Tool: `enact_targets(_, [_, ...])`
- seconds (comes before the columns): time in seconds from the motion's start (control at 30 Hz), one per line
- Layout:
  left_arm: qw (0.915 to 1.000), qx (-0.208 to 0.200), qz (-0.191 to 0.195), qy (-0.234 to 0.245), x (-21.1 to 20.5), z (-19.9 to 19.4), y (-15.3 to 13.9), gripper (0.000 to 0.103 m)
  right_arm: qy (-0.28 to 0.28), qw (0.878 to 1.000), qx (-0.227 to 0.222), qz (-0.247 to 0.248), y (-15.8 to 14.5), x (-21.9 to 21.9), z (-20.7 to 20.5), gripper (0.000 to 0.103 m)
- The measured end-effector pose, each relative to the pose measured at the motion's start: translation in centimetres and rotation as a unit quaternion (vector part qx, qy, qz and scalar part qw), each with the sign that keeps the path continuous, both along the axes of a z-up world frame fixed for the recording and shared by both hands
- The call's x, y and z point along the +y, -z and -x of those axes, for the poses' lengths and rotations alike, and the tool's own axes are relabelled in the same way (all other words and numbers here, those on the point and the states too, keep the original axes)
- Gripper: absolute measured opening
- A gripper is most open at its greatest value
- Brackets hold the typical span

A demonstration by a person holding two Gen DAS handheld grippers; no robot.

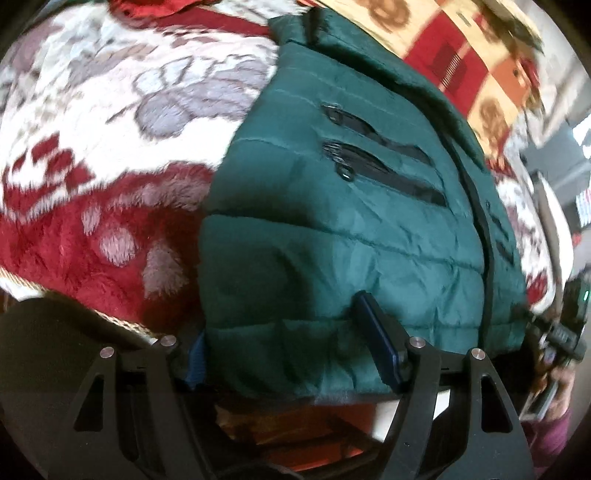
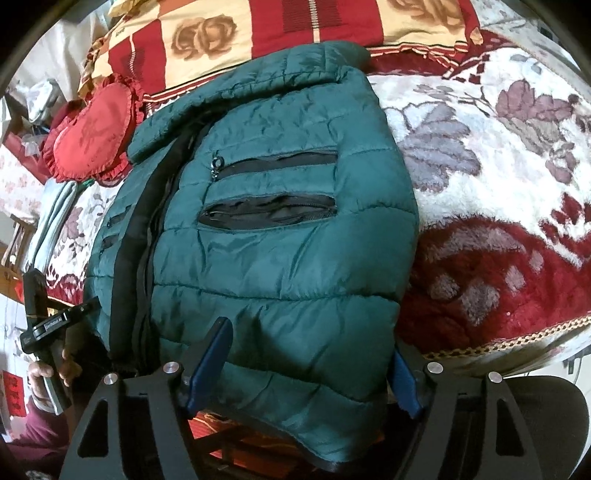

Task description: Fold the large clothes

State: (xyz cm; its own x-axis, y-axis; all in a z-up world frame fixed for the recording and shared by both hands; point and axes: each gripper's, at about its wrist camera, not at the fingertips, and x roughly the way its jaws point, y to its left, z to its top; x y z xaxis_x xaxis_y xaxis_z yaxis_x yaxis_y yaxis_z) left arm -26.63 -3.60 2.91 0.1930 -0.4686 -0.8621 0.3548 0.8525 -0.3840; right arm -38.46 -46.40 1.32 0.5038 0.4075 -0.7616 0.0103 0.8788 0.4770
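Bed surface: plush red-and-white floral blanket (image 2: 498, 155), patchwork pillow (image 2: 258, 26). Quilted green puffer jacket (image 2: 277, 258); left gripper (image 1: 288, 354) and right gripper (image 2: 306, 365) each pinching its hem.

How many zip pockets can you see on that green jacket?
4. On the green jacket, one panel has an upper pocket and lower; two partly hidden slits lie across the zipper.

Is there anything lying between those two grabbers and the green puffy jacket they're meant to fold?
Nothing visible. The green jacket hem already sits between the fingers of both the left gripper and the right gripper, at the blanket edge.
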Motion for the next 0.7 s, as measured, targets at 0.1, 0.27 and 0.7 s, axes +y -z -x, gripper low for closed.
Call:
enact_targets(0.1, [1.0000, -0.002, -0.006, 0.004, -0.2, 0.1, -0.1, 0.071, -0.003, 1.000, -0.003, 0.014, 0.1, 0.3, 0.1, 0.068])
enact_targets(0.27, [0.9994, -0.016, -0.026, 0.016, -0.6, 0.6, -0.7, 0.054, -0.020, 0.999, -0.015, 0.038, -0.4, 0.2, 0.4, 0.039])
enact_targets(0.7, [0.9970, -0.072, 0.005, 0.028, -0.2, 0.7, -6.2, 0.012, -0.027, 0.994, -0.104, 0.005, -6.1, -1.1, 0.8, 0.014])
